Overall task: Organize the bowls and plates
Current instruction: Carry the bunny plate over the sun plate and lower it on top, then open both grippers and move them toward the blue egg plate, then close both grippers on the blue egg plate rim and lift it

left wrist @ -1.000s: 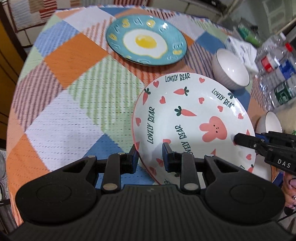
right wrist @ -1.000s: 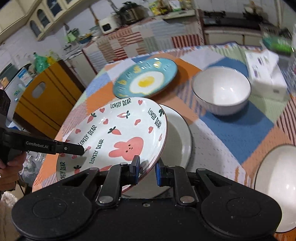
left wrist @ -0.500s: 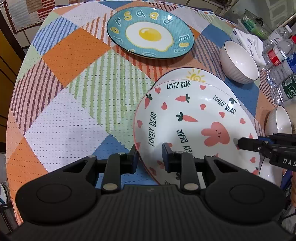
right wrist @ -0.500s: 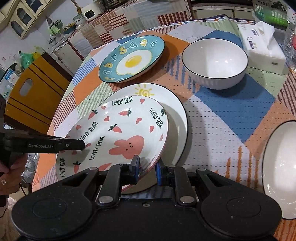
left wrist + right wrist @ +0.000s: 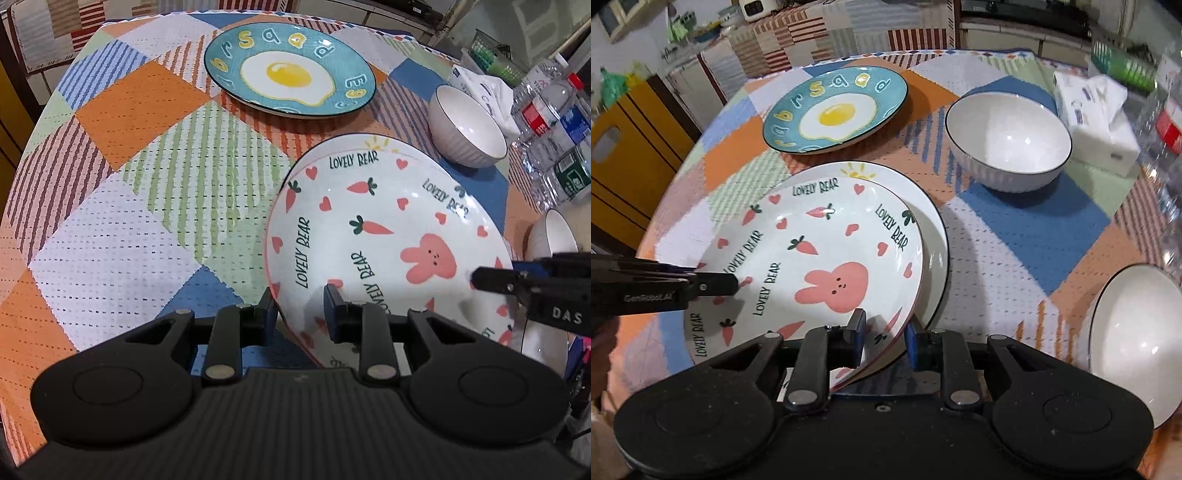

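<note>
The white "Lovely Bear" plate (image 5: 376, 236) with a pink rabbit and carrots sits low over a plain white plate with a sun mark (image 5: 932, 236), covering most of it. My left gripper (image 5: 300, 310) is shut on the bear plate's near rim. My right gripper (image 5: 882, 338) is shut on the opposite rim of the bear plate (image 5: 812, 266). Each gripper's fingers show in the other's view. A teal fried-egg plate (image 5: 290, 70) lies farther back on the table.
A white ribbed bowl (image 5: 1008, 140) stands right of the plates, and a second white bowl (image 5: 1137, 332) sits at the near right. A tissue box (image 5: 1097, 114) and water bottles (image 5: 554, 122) stand at the right edge. The table has a patchwork cloth (image 5: 122, 206).
Both grippers have lowered the bear plate down onto the white sun plate, and it now lies flatter. The grip on both rims has not changed.
</note>
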Tool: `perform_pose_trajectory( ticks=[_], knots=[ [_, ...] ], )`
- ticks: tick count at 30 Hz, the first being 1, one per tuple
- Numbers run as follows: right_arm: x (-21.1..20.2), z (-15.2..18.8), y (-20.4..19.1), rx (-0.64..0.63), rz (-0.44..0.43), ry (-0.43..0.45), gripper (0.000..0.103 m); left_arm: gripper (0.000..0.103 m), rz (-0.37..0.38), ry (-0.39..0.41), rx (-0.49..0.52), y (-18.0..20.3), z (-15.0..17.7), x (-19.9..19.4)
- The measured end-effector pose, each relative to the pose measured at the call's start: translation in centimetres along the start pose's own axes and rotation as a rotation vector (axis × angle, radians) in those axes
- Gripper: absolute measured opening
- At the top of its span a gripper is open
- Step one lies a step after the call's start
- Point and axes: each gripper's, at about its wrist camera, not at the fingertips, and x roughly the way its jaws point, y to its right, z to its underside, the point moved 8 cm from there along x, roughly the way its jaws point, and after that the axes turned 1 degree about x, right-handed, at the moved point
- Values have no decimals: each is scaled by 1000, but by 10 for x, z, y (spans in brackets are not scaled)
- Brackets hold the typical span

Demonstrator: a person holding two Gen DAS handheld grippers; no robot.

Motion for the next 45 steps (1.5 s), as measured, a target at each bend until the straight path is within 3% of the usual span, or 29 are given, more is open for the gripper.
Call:
perform_pose_trajectory(
  ticks=[7,13,20,23,33,38,45],
  knots=[
    [5,-1,-3,-34,71,-8,31,25,5,-7,0,1,1,2],
    [8,1,-11,-151,192,2,33,25,3,-5,14,6,3,4],
    [11,0,-13,-232,261,47,33,25,8,-12,6,4,0,2],
    [7,-1,-9,-208,231,67,32,25,16,3,2,3,-4,-7],
    [-53,-42,-19,-166,37,264,33,25,3,141,26,-3,-43,-77],
    [-80,-72,-33,-249,-33,331,43,26,-17,209,26,-16,-74,-105],
    [-94,-126,-37,-310,-117,369,55,43,-70,234,21,-37,-110,-114]
  ],
)
